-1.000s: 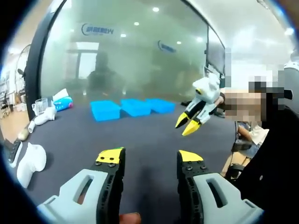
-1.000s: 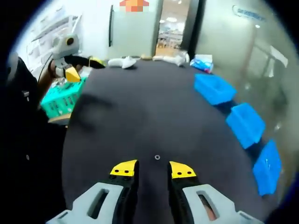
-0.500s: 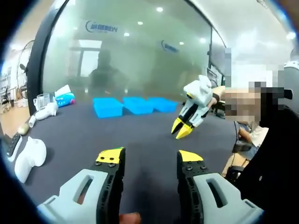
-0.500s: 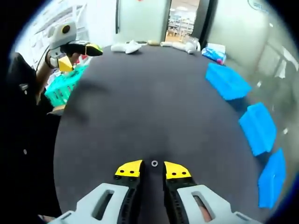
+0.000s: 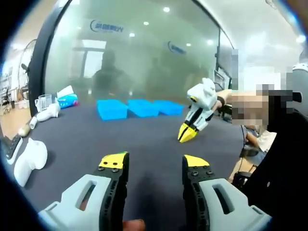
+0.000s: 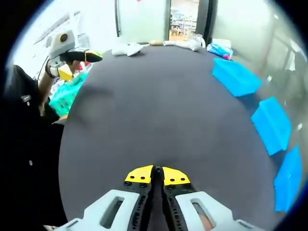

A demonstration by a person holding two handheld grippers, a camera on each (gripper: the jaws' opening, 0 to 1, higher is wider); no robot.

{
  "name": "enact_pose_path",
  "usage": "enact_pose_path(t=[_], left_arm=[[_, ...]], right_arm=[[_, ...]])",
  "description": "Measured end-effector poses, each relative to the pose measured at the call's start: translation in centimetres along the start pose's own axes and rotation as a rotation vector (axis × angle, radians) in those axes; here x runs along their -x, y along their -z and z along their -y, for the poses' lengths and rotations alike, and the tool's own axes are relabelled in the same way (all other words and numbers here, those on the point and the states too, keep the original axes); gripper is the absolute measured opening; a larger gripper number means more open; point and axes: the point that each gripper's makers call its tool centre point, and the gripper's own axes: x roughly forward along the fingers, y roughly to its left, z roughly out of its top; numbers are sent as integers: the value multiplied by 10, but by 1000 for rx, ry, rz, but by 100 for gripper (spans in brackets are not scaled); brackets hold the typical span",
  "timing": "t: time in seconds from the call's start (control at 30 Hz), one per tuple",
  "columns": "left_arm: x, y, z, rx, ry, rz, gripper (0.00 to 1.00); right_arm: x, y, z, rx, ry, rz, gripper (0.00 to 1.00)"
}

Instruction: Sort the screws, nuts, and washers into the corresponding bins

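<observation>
Now the right gripper [image 6: 157, 173] pinches the washer [image 6: 157, 169] on the mat [image 6: 144, 106]; lift straight, keep squeezing, left gripper [image 5: 153, 162] spread.

Office: frosted glass wall [image 5: 134, 62] (logo'd), ceiling downlights.

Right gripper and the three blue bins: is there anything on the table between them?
In the right gripper view, only bare dark table lies between the right gripper, closed on something too small to identify, and the blue bins.
</observation>
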Motion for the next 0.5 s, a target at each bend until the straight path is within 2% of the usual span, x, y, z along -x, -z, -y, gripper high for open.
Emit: enact_pose_path(t=[0.3,0.5], left_arm=[[0,-2,0,-3,-1,4,43],[0,-5,-1,-6,-5,12,43]], right_arm=[[5,-1,-3,5,16,32,3],[19,-3,4,-62,72,132,3]])
